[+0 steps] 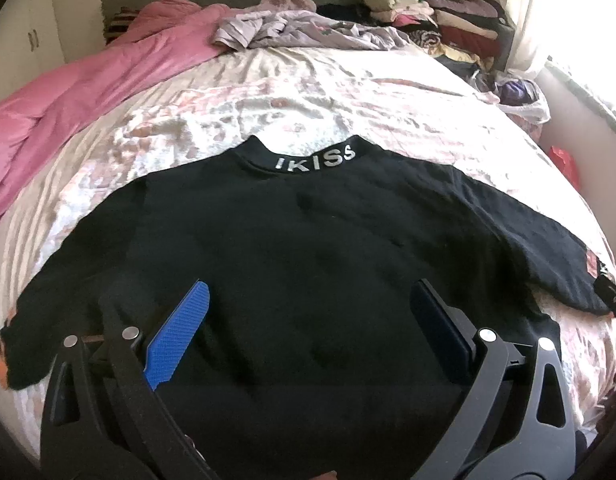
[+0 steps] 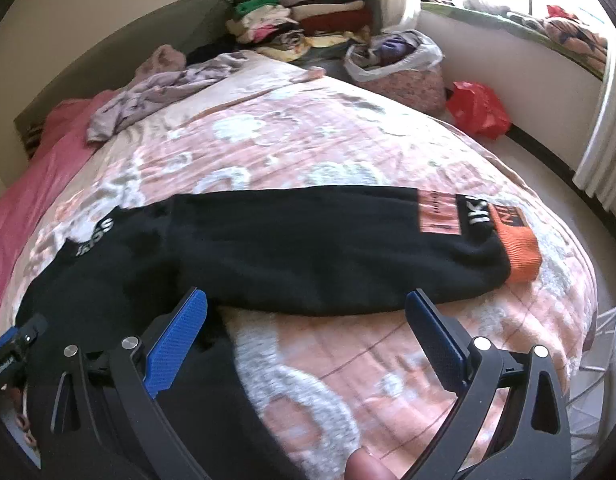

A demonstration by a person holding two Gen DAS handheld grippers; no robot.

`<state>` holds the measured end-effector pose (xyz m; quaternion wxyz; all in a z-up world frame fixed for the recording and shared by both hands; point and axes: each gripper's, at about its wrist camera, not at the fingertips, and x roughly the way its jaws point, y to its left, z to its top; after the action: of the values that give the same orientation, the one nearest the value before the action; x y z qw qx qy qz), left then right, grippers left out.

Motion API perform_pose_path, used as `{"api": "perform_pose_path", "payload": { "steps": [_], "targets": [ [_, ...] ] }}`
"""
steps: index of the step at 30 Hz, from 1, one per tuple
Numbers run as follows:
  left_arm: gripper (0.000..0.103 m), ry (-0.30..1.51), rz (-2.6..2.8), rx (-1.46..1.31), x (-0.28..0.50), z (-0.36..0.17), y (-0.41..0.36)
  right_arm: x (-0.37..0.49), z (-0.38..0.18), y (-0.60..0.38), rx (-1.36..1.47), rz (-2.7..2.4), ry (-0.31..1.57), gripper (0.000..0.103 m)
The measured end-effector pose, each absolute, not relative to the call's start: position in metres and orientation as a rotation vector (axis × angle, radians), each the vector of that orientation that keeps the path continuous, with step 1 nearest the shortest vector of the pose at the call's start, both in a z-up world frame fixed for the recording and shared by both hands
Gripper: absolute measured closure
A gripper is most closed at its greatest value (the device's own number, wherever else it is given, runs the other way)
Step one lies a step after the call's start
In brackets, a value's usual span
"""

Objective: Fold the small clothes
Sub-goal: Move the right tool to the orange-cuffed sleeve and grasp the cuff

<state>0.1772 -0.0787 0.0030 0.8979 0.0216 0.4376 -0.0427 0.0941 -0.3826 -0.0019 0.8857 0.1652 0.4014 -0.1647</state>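
Black knit sweatshirt w/ white-lettered collar (image 1: 292, 248) is lying flat on the floral pink quilted bed (image 1: 308, 96), collar at 12 o'clock, orange-cuffed sleeve (image 2: 520, 252) reaching toward 3. Left gripper (image 1: 308, 320) and right gripper (image 2: 308, 320) are hovering, jaws spread, holding nothing. Fabric is looking soft, light, floppy; probably best pinching a seam or cuff edge.

A pink quilted duvet (image 1: 68, 92) lies bunched along the left edge of the floral peach-and-white bedspread (image 2: 308, 152). Stacks of folded clothes (image 1: 436, 12) sit at the bed's far corner. On the floor beside the bed stand a white plastic bag (image 2: 396, 56) and a red plastic bag (image 2: 478, 110)
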Motion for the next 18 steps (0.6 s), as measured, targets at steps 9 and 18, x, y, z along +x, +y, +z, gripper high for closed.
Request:
{"api": "perform_pose_path", "payload": {
  "steps": [9, 18],
  "targets": [
    [0.009, 0.944, -0.099, 0.078, 0.190, -0.024, -0.089, 0.095, -0.020, -0.416, 0.400, -0.438, 0.850, 0.004],
    [0.009, 0.975, -0.099, 0.073, 0.196, -0.042, -0.086, 0.093, -0.039, -0.440, 0.434, -0.535, 0.890, 0.004]
  ]
}}
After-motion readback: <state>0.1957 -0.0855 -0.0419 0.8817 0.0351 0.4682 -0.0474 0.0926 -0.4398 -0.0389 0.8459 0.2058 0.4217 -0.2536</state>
